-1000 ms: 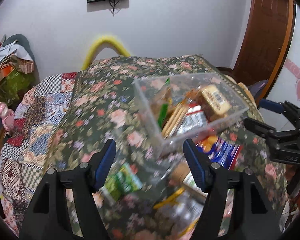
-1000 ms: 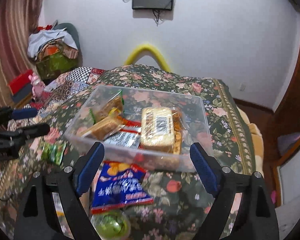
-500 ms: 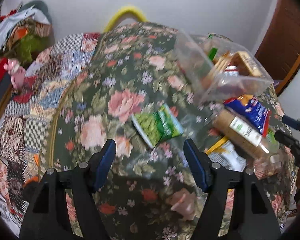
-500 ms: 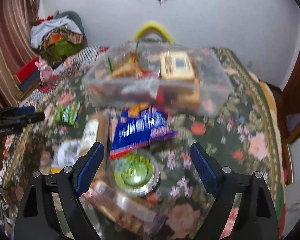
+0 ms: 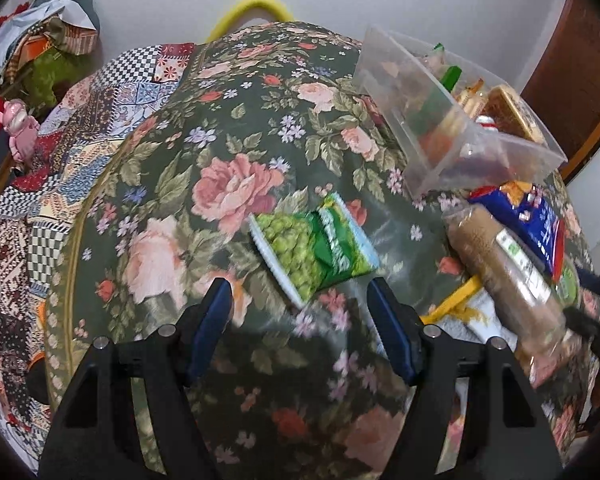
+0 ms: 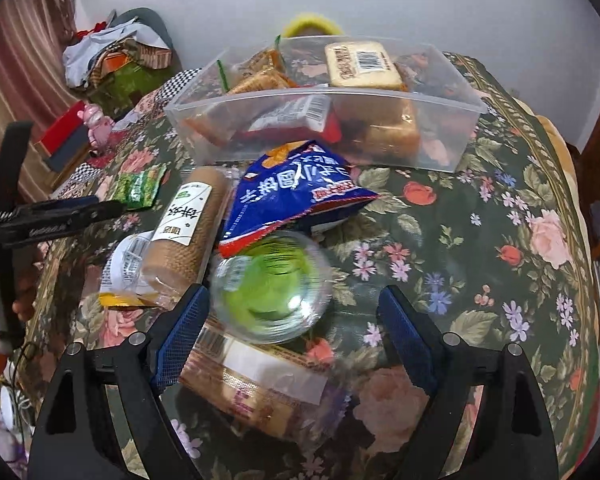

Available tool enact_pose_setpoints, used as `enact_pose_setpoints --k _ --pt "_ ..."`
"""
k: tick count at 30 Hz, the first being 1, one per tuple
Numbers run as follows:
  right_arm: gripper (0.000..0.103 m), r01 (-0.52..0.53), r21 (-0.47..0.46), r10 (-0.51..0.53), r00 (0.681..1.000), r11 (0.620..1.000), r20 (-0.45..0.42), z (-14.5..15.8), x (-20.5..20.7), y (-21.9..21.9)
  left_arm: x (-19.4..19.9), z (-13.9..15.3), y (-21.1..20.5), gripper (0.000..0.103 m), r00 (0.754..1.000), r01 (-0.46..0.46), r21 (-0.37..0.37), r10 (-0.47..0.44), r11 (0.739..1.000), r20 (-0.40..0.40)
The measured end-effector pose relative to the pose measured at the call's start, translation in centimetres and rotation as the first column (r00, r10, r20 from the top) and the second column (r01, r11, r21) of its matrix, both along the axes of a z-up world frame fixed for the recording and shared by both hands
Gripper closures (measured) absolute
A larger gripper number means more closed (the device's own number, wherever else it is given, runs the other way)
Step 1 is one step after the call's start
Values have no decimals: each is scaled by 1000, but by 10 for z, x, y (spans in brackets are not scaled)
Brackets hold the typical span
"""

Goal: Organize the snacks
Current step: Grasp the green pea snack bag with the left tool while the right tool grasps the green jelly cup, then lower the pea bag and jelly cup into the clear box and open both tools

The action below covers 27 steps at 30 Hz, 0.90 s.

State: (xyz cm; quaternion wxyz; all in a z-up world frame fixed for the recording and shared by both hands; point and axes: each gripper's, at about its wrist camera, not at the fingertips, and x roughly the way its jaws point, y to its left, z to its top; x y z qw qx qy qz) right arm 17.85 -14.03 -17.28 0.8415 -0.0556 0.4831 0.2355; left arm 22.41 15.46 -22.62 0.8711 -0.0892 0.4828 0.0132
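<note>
A clear plastic bin (image 6: 460, 92) holding several snacks stands at the far side of the floral table; it also shows in the left wrist view (image 5: 428, 152). My left gripper (image 5: 300, 304) is open, just short of a green pea snack packet (image 5: 314, 246). My right gripper (image 6: 294, 312) is open above a round clear cup with green contents (image 6: 272, 284). A blue snack bag (image 6: 296, 196), a brown biscuit roll (image 6: 188, 232) and a wrapped cracker pack (image 6: 256, 388) lie around the cup.
The floral tablecloth (image 5: 228, 184) covers the table. A patchwork cloth (image 5: 32, 208) hangs at the left. A pink toy (image 5: 18, 128) and a pile of clothes (image 5: 40, 48) sit beyond the left edge. A wooden door (image 5: 572, 80) stands at right.
Both grippers have tilted down and drawn nearer to the table. The left one has closed in on the green packet, the right one on the green cup. Both stay open.
</note>
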Motion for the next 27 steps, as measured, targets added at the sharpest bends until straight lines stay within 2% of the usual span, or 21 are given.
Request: enact_pose_setpoints --k 3,6,9,12,14,16,17,23,27 --pt "20 -17 16 18 1000 1000 -15 -2 1 4 11 -3 -3 33 1000 7 -17 -7 1000 1" --pt "27 -38 7 38 999 999 -21 -7 3 11 23 -7 -6 33 1000 11 -14 -11 1000 -1" --pt "35 -43 -5 42 999 999 -23 -11 7 16 32 -17 -8 45 1000 7 -22 -8 1000 -20" --pt "44 -33 4 33 999 999 -31 -13 9 14 32 -18 -8 52 1000 -6 -11 6 1000 6" --pt "51 -24 18 24 999 1000 -27 -13 11 11 28 -17 -4 57 1000 -14 -31 15 999 25" --pt "51 -6 26 7 1000 1000 -19 -11 12 7 23 -15 -1 61 999 -20 -54 22 998 40" --pt "51 -2 24 3 1000 1000 -14 -10 12 5 20 -13 0 70 999 -24 -55 27 998 46" --pt "52 13 19 -12 1000 1000 -2 -5 10 -4 10 -3 4 74 998 -45 -50 48 998 51" --pt "52 22 26 -23 1000 999 8 -1 9 -10 3 7 -3 76 997 -29 -5 29 1000 68"
